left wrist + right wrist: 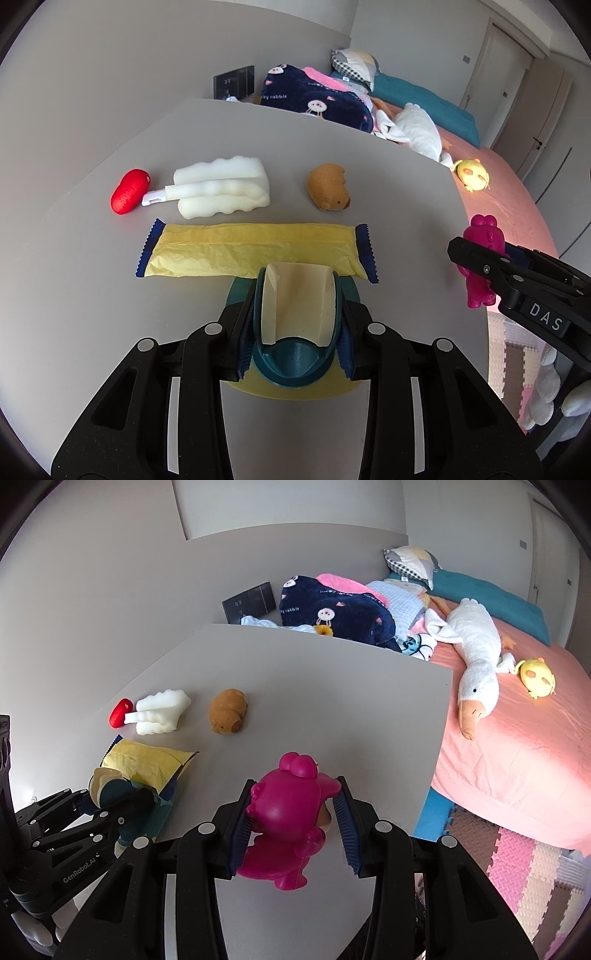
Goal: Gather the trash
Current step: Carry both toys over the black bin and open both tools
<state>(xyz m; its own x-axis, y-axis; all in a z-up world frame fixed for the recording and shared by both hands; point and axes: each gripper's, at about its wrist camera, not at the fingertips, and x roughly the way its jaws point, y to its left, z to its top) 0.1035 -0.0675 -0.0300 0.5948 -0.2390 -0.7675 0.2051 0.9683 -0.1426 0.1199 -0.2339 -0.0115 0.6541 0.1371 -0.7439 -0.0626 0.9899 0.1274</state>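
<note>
1. A teal scoop holding a stiff cream scrap is clamped by the left gripper.
2. A rigid pink toy is pinched at its sides by the right gripper.
3. The light yellow wrapper lies on the surface; it is best gripped at 1 crimped end.

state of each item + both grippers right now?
left gripper: shut on teal tape dispenser
right gripper: shut on pink toy
yellow packet: flat on table
white sponge: lying loose
brown toy: loose
red toy: loose
</note>
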